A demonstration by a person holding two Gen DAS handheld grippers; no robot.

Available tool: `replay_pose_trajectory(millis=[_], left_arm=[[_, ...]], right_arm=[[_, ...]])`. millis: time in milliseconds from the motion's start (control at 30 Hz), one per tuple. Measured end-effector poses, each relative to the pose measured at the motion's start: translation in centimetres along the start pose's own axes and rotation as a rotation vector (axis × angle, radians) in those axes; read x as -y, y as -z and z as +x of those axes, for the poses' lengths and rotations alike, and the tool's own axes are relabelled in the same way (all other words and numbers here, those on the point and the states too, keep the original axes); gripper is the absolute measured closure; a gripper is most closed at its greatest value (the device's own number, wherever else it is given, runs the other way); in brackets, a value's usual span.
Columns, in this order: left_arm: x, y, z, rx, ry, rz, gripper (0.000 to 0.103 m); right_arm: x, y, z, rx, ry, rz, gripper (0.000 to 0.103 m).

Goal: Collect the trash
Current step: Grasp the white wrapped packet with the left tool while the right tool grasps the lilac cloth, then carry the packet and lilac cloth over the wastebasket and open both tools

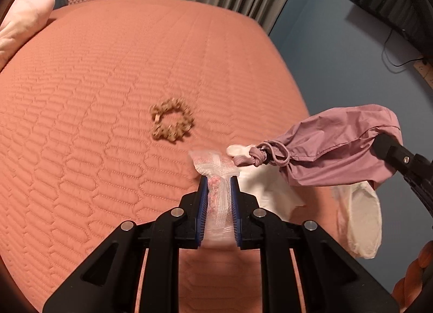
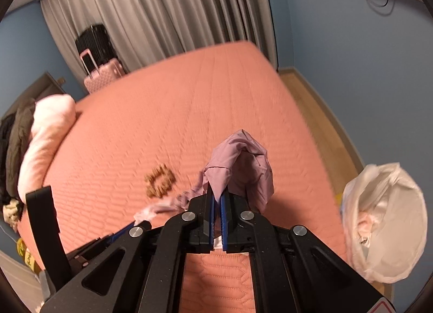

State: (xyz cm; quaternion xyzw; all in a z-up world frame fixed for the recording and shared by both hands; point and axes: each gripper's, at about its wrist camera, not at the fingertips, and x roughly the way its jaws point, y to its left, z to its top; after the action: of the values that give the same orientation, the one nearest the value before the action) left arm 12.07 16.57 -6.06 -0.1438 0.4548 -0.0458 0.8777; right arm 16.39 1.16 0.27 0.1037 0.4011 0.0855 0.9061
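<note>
Near the bed's [image 1: 108,69] right edge, the left gripper [image 1: 218,180] pinches a crumpled wrapper [image 1: 216,191] while the right gripper [image 2: 217,196] clamps a mauve pouch [image 2: 243,166] aloft, seemingly clearing it toward the lined bin [image 2: 387,221] on the right.

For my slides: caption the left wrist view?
Left gripper clamps a crinkled pink-white plastic wrapper above the salmon quilted bed.
</note>
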Motion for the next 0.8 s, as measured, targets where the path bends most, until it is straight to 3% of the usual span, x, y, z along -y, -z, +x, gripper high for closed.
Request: replay_pose_trajectory(millis=[467,800], left_arm=[[11.9,-0.7,-6.1,0.119,0.11,0.165,0.087],[18.9,0.7,-6.1,0.134,0.164,0.28,0.087]], right_arm=[[6.4,-1.4,-11.0,0.165,0.054,0.071,0.1],[12.1,0.1,-15.9,0.213,0.111,0.149,0.1]])
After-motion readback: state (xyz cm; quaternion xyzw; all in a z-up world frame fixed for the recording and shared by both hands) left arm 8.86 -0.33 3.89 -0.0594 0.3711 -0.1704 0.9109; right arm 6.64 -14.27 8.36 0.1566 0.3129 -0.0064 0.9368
